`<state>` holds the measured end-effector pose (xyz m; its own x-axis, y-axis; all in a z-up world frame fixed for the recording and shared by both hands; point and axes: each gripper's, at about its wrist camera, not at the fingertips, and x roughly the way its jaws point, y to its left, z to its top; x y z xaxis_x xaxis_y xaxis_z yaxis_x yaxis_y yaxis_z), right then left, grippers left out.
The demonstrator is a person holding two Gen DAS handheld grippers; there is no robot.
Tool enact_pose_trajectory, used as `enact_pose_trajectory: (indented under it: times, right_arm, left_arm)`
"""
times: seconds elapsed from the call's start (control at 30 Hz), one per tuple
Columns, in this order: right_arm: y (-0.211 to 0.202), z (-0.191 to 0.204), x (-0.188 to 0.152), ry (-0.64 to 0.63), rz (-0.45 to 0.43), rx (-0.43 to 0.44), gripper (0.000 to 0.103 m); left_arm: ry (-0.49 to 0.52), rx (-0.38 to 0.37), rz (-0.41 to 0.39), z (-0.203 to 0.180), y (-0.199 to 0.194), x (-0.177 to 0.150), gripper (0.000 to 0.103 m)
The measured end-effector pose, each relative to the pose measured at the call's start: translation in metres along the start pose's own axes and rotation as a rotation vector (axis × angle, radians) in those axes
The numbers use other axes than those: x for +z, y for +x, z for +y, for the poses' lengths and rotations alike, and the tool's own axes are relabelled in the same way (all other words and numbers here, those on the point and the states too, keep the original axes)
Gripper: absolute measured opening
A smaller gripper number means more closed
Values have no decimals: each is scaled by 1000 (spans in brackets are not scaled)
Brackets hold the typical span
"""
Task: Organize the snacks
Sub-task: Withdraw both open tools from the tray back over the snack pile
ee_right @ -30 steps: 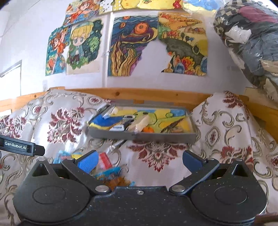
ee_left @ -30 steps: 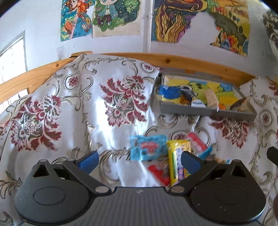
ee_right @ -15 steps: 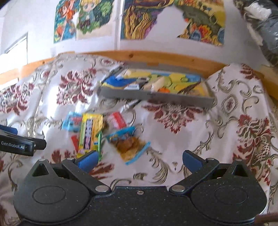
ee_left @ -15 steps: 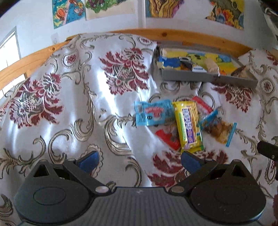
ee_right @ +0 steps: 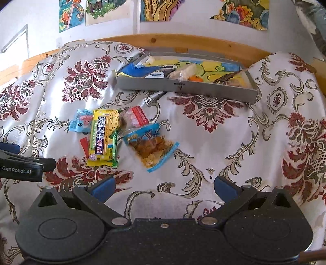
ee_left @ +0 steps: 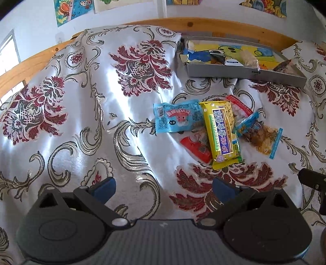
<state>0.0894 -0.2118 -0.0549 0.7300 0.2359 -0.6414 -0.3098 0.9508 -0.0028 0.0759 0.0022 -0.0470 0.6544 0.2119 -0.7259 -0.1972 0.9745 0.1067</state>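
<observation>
Several snack packets lie in a loose pile on the floral cloth: a yellow bar [ee_left: 222, 134] [ee_right: 104, 137] on top, a light blue packet [ee_left: 177, 119] [ee_right: 81, 121] to its left, red packets [ee_left: 196, 146] [ee_right: 135, 118] partly under it, and a clear blue-edged bag of brown pieces [ee_left: 260, 136] [ee_right: 151, 145] to its right. A grey tray [ee_left: 244, 72] [ee_right: 183, 85] with several snacks stands behind the pile. My left gripper [ee_left: 163, 186] hangs open, short of the pile. My right gripper [ee_right: 164, 186] is open too, below and right of the bag.
The floral cloth [ee_left: 81, 102] drapes over a wooden frame [ee_left: 224, 24] against a white wall with posters [ee_right: 161, 10]. The cloth bulges and creases at left and right. Part of the right tool [ee_left: 311, 181] shows at the left view's right edge; the left tool [ee_right: 20, 167] shows at the right view's left edge.
Both grippers have tilted down and drawn closer over the cloth, so the snack pile now sits mid-frame and the wall posters have slid out of the top. Both stay open.
</observation>
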Motion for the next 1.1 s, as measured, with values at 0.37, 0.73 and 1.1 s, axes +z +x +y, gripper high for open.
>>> enact_pose_trajectory:
  times: [0.37,0.73,1.1]
  right_arm:
    - [9,0,1,-2,52,9,102]
    - [17,-7,8,-4,46,0,102]
    - [40,-18,27,17,24,29,102]
  left_arm:
    - [-24,15,23,-3,10,2,102]
    - [-73,21,11,-7,19,13,102]
    - [-96,40,-7,-19,33,37,102]
